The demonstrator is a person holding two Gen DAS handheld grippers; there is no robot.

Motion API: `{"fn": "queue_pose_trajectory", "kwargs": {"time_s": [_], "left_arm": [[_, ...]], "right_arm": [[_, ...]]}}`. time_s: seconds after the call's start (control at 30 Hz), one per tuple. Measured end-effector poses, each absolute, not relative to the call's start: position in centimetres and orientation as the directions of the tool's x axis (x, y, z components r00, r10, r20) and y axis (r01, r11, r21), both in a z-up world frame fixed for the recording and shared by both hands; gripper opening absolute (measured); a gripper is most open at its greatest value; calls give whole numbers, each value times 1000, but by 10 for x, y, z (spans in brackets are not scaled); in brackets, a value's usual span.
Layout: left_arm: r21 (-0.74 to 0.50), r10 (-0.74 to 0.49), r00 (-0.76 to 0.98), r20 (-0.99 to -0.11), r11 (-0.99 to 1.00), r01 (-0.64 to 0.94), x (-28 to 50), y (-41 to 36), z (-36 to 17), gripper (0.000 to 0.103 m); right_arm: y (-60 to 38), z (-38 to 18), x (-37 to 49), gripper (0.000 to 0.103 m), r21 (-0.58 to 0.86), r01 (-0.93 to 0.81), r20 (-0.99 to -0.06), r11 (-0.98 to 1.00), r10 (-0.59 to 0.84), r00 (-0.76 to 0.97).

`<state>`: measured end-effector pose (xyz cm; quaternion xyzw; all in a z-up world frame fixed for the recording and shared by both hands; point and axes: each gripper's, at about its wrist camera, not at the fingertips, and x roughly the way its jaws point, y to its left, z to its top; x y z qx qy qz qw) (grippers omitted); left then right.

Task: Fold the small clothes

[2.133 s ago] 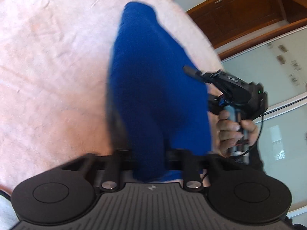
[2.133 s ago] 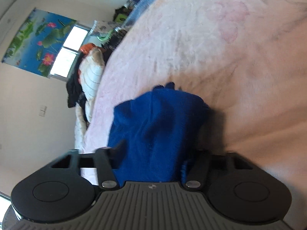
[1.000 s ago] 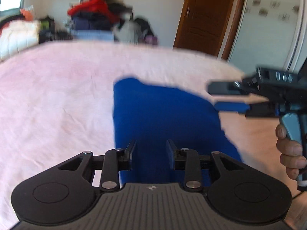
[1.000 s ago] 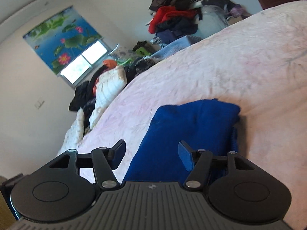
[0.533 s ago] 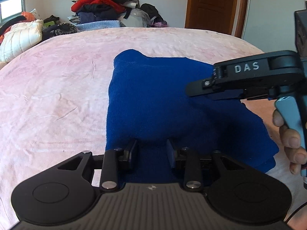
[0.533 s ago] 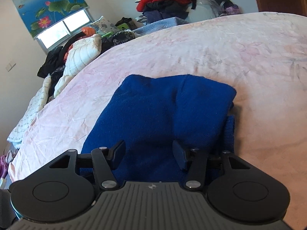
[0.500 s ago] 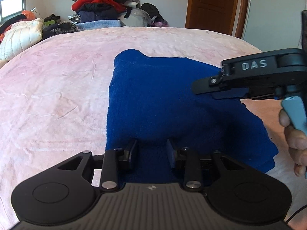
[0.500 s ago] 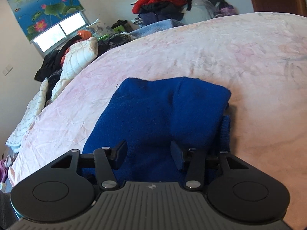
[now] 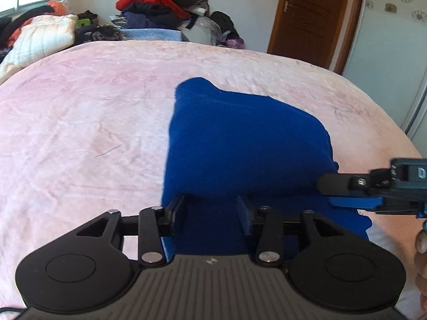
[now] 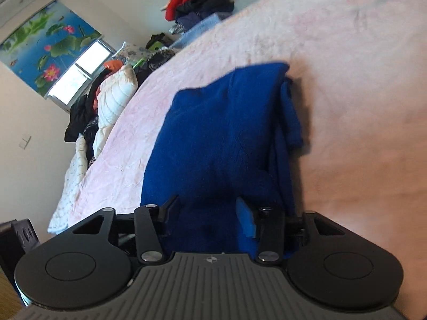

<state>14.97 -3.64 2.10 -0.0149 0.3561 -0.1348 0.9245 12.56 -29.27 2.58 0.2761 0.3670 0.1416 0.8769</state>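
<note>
A folded blue knit garment (image 9: 240, 144) lies on the pink bed cover (image 9: 80, 122). My left gripper (image 9: 210, 214) is open, its fingers straddling the garment's near edge. The right gripper (image 9: 347, 192) shows at the right of the left wrist view, at the garment's right corner. In the right wrist view the right gripper (image 10: 206, 214) is open over the near end of the same garment (image 10: 226, 133), which is folded in layers with an edge sticking out on its right side.
A pile of clothes (image 9: 160, 5) and a white pillow (image 9: 40, 40) sit beyond the bed's far side. A wooden door (image 9: 315, 18) and a white wardrobe (image 9: 395, 40) stand at the right. A window with a flower blind (image 10: 53, 53) is on the far wall.
Both grippers let go of the garment after laying it folded on the bed. In the last half second the right gripper tilted and drew back toward the garment's right corner.
</note>
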Motion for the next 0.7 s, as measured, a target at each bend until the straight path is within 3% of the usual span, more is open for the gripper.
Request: {"fn": "queue_pose_trajectory", "kwargs": {"time_s": [0.07,0.23,0.33,0.4,0.47,0.57,0.6,0.67,0.7], "left_arm": [[-103,-208,753,-625,977,184,137,-19,29,76],[-81,-117,805,-582,993,85,106,43,47,77],[-23,-35,830,-556,999,26,94,91,65,77],[23,43,856,-514,999,-36,86,121,84,77],[58,108,875,-473,994,-92,81,148,106,77],[85,202,898,-392,979,-183,75,174,138,83],[87,222,903,-369,975,-204,75,176,145,84],[55,219,906,-363,975,-214,73,168,149,84],[16,172,908,-382,984,-180,72,157,144,84]], "right_arm": [[-292,38,104,66,523,-71,-567,849,408,716],[-320,48,49,68,463,-66,-589,884,363,722],[-348,54,15,68,340,-7,-640,940,237,731],[-369,64,-5,68,181,37,-662,983,94,744],[-386,74,-24,70,-76,60,-659,995,-96,746],[-406,79,-40,78,-535,166,-511,829,-474,718],[-412,80,-41,79,-616,208,-447,760,-555,702],[-421,88,-40,81,-586,298,-412,754,-593,692],[-421,92,-39,83,-476,319,-445,820,-537,717]]}}
